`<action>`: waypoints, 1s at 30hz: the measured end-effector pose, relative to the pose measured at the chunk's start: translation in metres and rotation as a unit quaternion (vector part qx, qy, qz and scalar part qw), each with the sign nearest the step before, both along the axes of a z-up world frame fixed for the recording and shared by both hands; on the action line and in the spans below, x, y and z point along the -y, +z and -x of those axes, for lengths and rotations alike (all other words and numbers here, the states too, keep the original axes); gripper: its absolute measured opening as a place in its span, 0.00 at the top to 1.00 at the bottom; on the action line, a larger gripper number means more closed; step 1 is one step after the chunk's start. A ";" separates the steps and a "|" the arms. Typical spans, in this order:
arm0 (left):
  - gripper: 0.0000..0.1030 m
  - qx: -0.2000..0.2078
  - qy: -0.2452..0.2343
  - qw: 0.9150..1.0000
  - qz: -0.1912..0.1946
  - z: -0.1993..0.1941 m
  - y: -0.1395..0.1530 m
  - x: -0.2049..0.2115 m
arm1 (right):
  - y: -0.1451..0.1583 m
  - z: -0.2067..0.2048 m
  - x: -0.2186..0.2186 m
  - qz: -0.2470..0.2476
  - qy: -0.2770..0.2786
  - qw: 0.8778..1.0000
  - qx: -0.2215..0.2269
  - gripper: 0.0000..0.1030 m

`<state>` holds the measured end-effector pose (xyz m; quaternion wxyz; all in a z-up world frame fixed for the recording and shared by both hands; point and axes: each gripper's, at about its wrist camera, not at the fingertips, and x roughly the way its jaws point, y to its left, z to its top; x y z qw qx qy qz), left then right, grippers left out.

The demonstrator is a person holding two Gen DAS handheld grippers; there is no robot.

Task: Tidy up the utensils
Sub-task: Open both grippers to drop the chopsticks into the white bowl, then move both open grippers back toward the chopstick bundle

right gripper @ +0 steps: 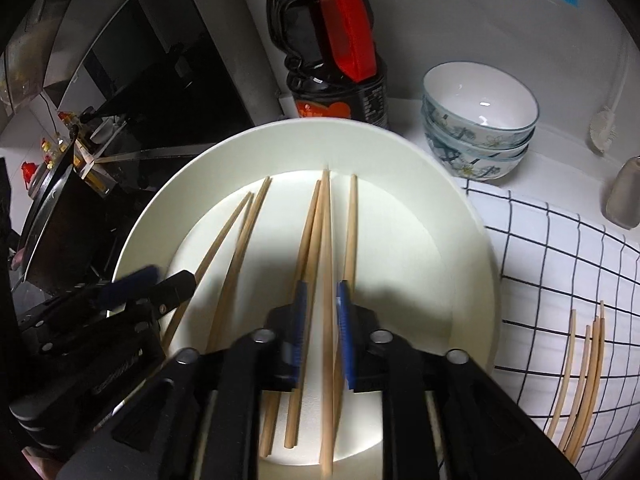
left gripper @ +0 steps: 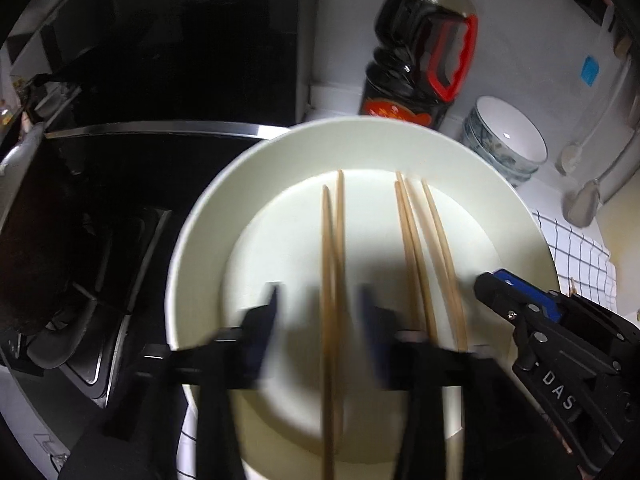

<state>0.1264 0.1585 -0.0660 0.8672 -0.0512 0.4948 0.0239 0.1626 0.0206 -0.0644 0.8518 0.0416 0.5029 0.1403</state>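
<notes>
Both claws, left [left gripper: 318,312] and right [right gripper: 322,308], spread over a white plate [right gripper: 472,248] holding apparently five chopsticks [right gripper: 327,248].

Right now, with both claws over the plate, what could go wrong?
1. The left claw straddles two chopsticks; closing may catch only one and roll the other.
2. The right claw works among crossed chopsticks; lifting one could drag its neighbours.
3. The plate might slide on the checked cloth.
</notes>
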 end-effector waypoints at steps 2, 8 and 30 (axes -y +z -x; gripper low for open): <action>0.35 0.012 0.009 1.000 -0.002 0.005 0.006 -0.004 | 0.003 0.003 0.002 0.006 0.000 1.000 0.006 0.82; 0.27 0.011 0.031 0.999 -0.011 0.015 0.015 -0.015 | 0.012 0.014 0.009 0.014 -0.002 1.000 0.023 0.72; 0.09 0.034 0.035 0.999 -0.010 0.067 0.049 0.005 | 0.045 0.073 0.035 0.010 0.001 0.998 0.059 0.48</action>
